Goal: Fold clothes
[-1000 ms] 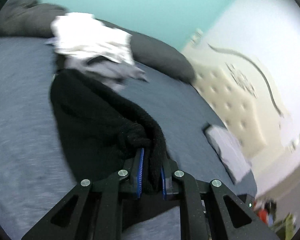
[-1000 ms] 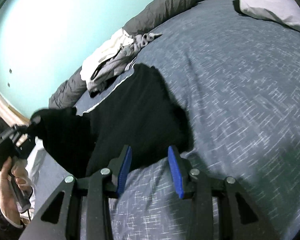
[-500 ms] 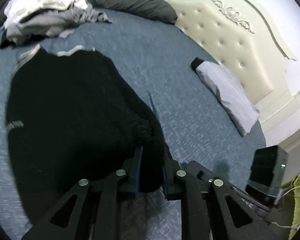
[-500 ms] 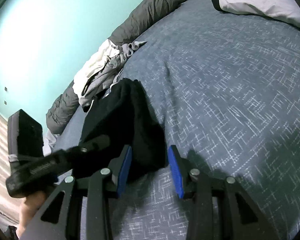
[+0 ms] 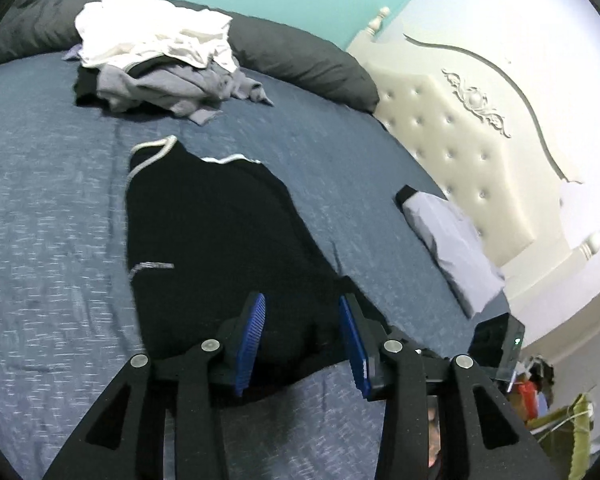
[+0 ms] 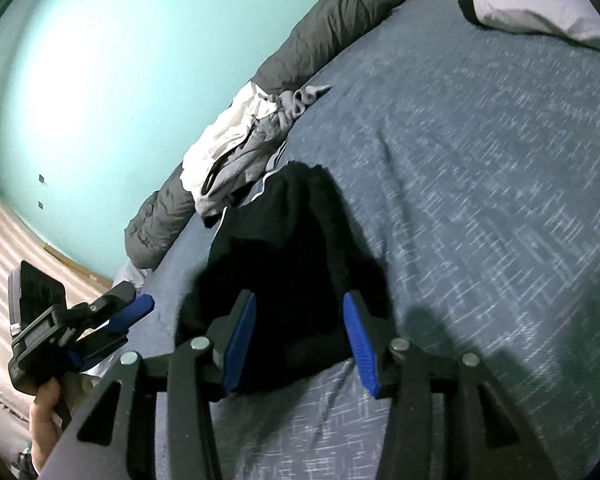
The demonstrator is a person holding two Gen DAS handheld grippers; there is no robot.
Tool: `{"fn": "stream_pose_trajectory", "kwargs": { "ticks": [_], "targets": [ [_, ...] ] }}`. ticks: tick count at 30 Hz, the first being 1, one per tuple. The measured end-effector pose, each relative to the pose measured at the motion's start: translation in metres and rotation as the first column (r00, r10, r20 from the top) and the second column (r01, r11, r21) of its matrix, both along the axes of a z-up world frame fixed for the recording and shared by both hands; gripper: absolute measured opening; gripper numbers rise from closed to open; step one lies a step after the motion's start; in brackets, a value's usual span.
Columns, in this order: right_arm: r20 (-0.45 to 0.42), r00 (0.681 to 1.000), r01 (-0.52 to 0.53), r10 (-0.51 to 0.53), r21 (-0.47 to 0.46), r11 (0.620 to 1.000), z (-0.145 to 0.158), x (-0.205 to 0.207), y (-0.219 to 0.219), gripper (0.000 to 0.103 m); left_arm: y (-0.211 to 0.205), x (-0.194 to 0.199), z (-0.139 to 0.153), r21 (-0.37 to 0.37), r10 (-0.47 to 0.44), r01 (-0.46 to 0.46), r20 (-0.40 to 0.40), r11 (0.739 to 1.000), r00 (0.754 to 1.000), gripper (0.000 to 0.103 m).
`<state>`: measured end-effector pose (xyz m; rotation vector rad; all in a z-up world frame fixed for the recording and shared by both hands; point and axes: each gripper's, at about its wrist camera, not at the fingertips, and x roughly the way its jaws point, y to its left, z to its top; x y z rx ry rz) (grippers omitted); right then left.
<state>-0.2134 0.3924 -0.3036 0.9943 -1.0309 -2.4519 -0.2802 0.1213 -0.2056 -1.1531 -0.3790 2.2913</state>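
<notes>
A black garment with white trim [image 5: 220,240] lies folded lengthwise on the blue bedspread [image 5: 48,208]; it also shows in the right wrist view [image 6: 292,248]. My left gripper [image 5: 302,340] is open and empty, its blue pads either side of the garment's near end. My right gripper [image 6: 300,340] is open and empty just over the garment's near edge. The left gripper, held in a hand, also shows at the left of the right wrist view [image 6: 124,316].
A heap of white, grey and black clothes [image 5: 160,60] lies at the far side of the bed against a dark grey bolster [image 5: 300,60]. A folded lavender piece [image 5: 452,240] lies near the cream tufted headboard [image 5: 480,140].
My left gripper has let go of the black garment and opened. The garment now lies flat, folded over on the bed. My right gripper stays open.
</notes>
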Motion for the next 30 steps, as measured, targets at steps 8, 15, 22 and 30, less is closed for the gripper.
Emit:
{"fn": "stream_pose_trajectory", "kwargs": {
  "ticks": [8,15,22,30],
  "targets": [
    [-0.047,0.999,-0.002,0.0,-0.052,0.999,0.007,-0.001,0.001,0.058,0.005,-0.005,-0.055,-0.099,-0.016,0.025,0.094,0.995,0.995,0.042],
    [-0.025,0.997,-0.08,0.08,-0.003,0.997,0.006,-0.017,-0.026,0.061,0.026,0.001,-0.067,-0.177,-0.045,0.053,0.053,0.983,0.998,0.042],
    [0.11,0.991,-0.066,0.07,-0.04,0.997,-0.028,-0.033,-0.027,0.016,0.031,0.007,-0.062,-0.221,-0.065,0.069,0.028,0.973,0.998,0.042],
    [0.057,0.998,-0.029,0.03,-0.019,0.999,-0.004,-0.026,-0.009,0.01,0.029,0.007,-0.058,-0.26,-0.077,0.082,0.027,0.962,0.997,0.042]
  ]
}}
